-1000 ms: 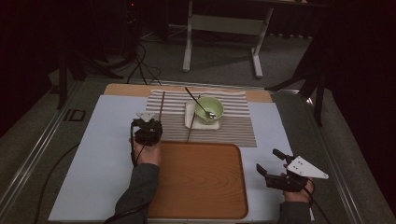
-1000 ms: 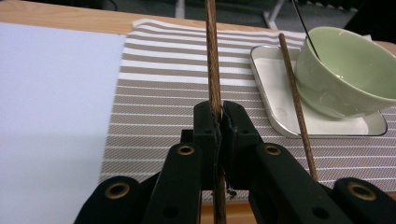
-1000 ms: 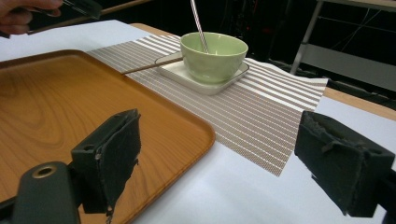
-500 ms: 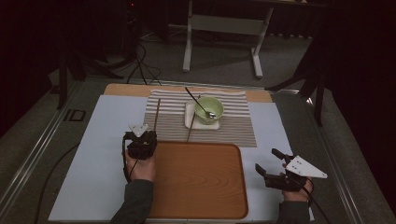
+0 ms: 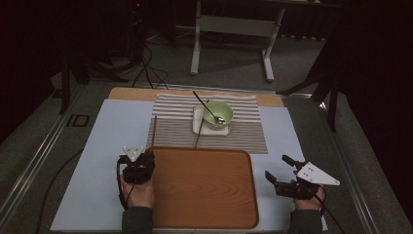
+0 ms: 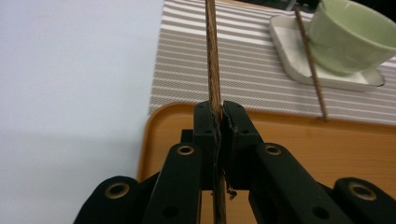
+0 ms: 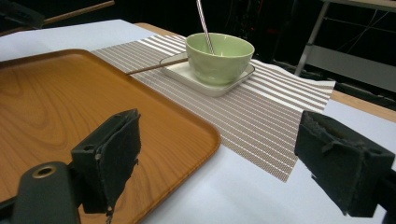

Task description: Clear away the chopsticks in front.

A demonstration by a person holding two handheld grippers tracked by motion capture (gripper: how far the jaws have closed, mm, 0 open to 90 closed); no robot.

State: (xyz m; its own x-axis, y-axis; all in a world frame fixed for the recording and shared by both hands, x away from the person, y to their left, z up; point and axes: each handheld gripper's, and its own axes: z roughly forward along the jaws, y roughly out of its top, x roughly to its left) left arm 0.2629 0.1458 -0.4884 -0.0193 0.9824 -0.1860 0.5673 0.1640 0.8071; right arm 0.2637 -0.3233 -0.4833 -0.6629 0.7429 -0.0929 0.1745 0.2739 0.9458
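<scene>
The left gripper (image 5: 144,157) pinches a brown chopstick (image 6: 213,65) over the wooden tray's (image 5: 204,185) left corner, its lower end cut off behind the jaws, while the right gripper (image 5: 281,171) gapes empty beside the tray, near the striped mat (image 7: 261,112) and the green bowl (image 7: 219,56).

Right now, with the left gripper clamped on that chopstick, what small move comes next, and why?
Probably draw the chopstick farther back over the wooden tray and lower it; the left gripper grips its near end at the tray's corner, its far end over the striped mat.
</scene>
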